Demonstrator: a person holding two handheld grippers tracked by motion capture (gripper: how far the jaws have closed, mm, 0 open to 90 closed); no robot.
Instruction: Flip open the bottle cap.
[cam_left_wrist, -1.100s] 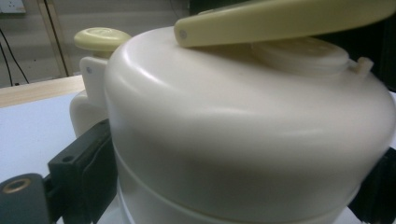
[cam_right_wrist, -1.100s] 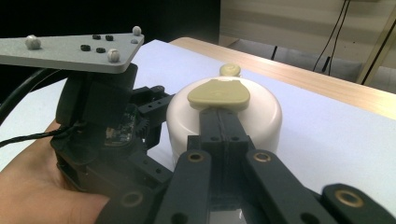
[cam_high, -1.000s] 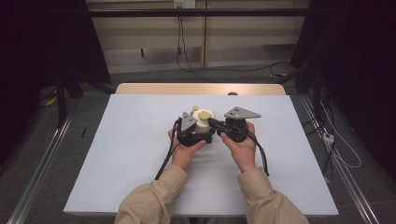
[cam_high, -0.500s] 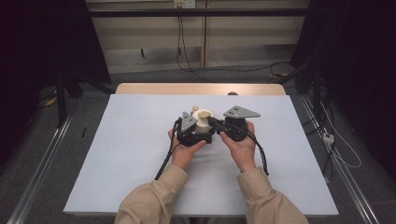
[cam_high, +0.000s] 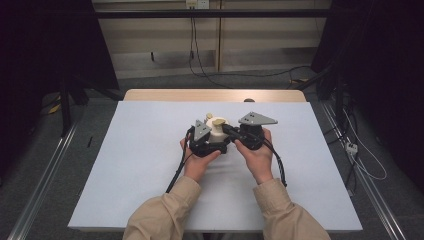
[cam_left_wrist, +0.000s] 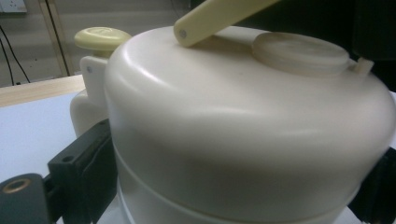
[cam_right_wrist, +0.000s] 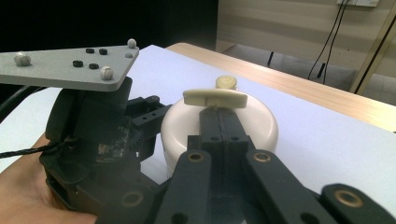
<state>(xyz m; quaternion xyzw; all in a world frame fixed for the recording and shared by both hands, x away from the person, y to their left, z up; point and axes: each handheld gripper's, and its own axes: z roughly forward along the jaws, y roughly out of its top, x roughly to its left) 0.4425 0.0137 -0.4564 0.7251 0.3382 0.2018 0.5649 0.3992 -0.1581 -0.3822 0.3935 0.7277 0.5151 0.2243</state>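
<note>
1. Cream toy rice cooker, domed lid down, pale yellow handle raised, knob at its rear; it stands mid-bench.
2. Left tool, level on the bench, clamps the cooker's body between its jaws.
3. Right tool, reaching from the right, has its jaws closed on the handle.

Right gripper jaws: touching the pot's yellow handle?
Touching. The right gripper view shows the right gripper with jaws closed together on the yellow handle atop the cream pot, no gap.

Cream pot, pale-yellow handle — white table, beige sleeves
</note>
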